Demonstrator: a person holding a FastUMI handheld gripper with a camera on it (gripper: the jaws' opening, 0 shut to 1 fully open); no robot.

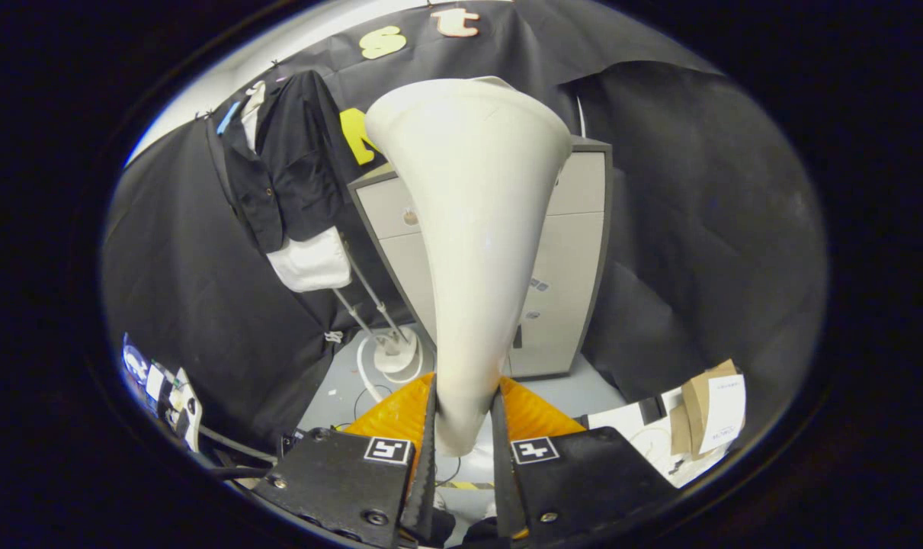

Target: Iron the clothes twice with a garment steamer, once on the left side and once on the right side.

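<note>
Between the two fingers of the gripper (465, 427) stands the white garment steamer head (472, 229) — its narrow handle is pinched from both sides by the ribbed pads, and it widens upward into a broad flared nozzle that rises well beyond the fingertips. Both fingers press on the handle, so the gripper is clamped on it. Orange wedges of the finger bodies flank the handle, and each black finger block carries a square marker.

Beyond the steamer and off to the left, the clothes (286, 168) hang high against the black cloth wall — a dark shirt over a white garment whose hem shows beneath it. They are well apart from the nozzle. Thin metal poles (366, 297) slant down from under the hem to a white round base (392, 354) on the pale floor. Directly behind the steamer stands a grey cabinet (575, 259) with drawers. Off to the right, on the floor, lie a cardboard box and papers (705, 415).
</note>
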